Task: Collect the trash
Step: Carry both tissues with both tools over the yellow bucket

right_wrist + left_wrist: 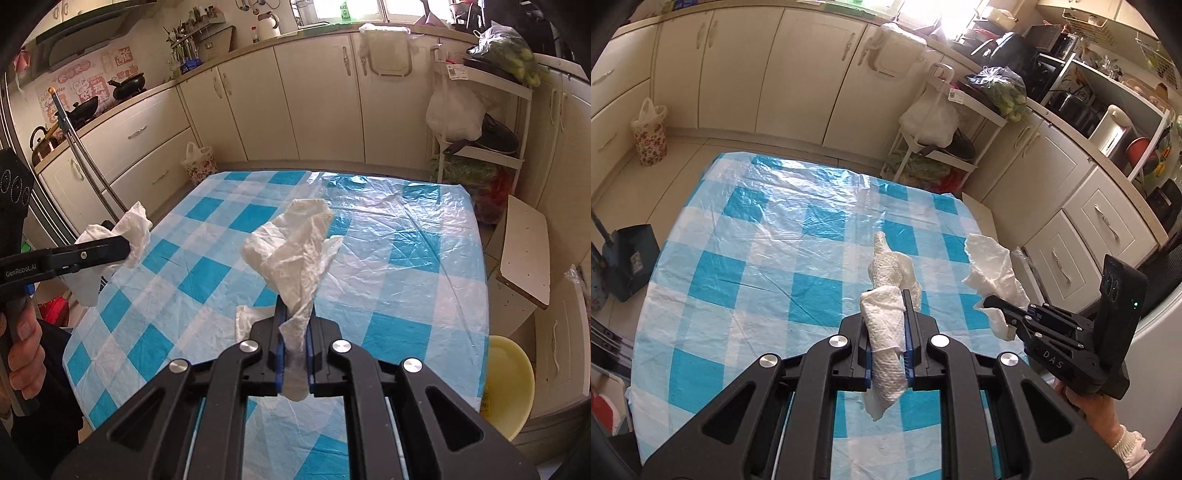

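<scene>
Going left to right: way over at 9 o'clock on the floor there's a floral bin [650, 134] with a plastic liner, sitting against the cabinets, and a dark dustpan [628, 260] closer in.

Then the bench [746, 236], covered in a blue-and-white checked plastic cloth, with nothing else lying on it that I can spot.

Dead centre, the left tongs [886, 306] are pinched tight on a rolled-up paper towel [884, 332]; it sticks out past the tips toward 12 o'clock and hangs down behind them too, clear of the cloth.

Over at 3 o'clock the right tongs [999, 308] are squeezed shut on a crumpled tissue [991, 269], also held up in the air above the bench edge. From the right wrist view the same tissue [295, 251] fans out above the blue pads.

So I'd say the picking-up part is done for both pieces and we're in the carry step: both bits of trash are lifted, neither dropped anywhere yet.

Next move, my guess: swing both hands over to a bin and let go above the opening. The floral bin at 9 o'clock looks like the obvious target, though there's also a yellow tub [511, 387] on the floor at about 4 o'clock in the right view, so can't say which. Tissue is light and floppy, so release low over the opening or it'll drift.
</scene>
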The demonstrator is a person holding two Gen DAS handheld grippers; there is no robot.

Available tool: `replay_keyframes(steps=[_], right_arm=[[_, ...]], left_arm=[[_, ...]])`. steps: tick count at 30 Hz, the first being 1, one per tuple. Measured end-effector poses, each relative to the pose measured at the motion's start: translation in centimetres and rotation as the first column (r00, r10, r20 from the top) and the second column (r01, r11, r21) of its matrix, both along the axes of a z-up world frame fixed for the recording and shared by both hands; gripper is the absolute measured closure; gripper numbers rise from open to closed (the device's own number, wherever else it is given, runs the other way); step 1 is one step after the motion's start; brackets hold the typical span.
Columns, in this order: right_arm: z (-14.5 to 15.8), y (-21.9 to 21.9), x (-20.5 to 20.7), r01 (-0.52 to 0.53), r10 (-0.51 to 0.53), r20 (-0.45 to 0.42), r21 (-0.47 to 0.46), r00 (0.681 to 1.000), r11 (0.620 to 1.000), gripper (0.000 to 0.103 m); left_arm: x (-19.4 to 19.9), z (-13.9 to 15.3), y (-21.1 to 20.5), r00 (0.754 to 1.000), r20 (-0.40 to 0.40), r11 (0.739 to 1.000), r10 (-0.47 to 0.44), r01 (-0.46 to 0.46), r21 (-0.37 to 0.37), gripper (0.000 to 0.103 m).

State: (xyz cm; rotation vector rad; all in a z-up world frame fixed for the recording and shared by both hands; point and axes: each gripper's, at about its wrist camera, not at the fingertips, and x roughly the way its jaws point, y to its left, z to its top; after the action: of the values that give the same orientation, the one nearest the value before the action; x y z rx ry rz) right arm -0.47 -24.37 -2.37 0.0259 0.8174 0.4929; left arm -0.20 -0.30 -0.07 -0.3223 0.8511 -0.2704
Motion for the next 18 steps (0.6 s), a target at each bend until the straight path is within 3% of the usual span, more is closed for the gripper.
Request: replay_keyframes(steps=[8, 11, 18], right_arm=[[0.5, -2.4, -0.7, 0.058, -0.058, 0.017, 0.027, 0.998, 0.998, 0.093], [0.6, -3.4, -0.8, 0.091, -0.092, 0.015, 0.044, 0.996, 0.995, 0.093], [1.0, -6.2, -1.0, 0.165, -0.167, 0.019, 0.079, 0.986, 0.983, 0.093]], left_arm=[[-1.0, 0.5, -2.0, 0.999, 0.022, 0.998, -0.036, 0.037, -0.057, 0.091], [-1.2, -0.1, -2.5, 0.999, 0.028, 0.994, -0.044, 0.047, -0.099, 0.091], [-1.0, -2.2, -4.4, 0.997, 0.006, 0.991, -0.078, 0.078, -0.105, 0.091]])
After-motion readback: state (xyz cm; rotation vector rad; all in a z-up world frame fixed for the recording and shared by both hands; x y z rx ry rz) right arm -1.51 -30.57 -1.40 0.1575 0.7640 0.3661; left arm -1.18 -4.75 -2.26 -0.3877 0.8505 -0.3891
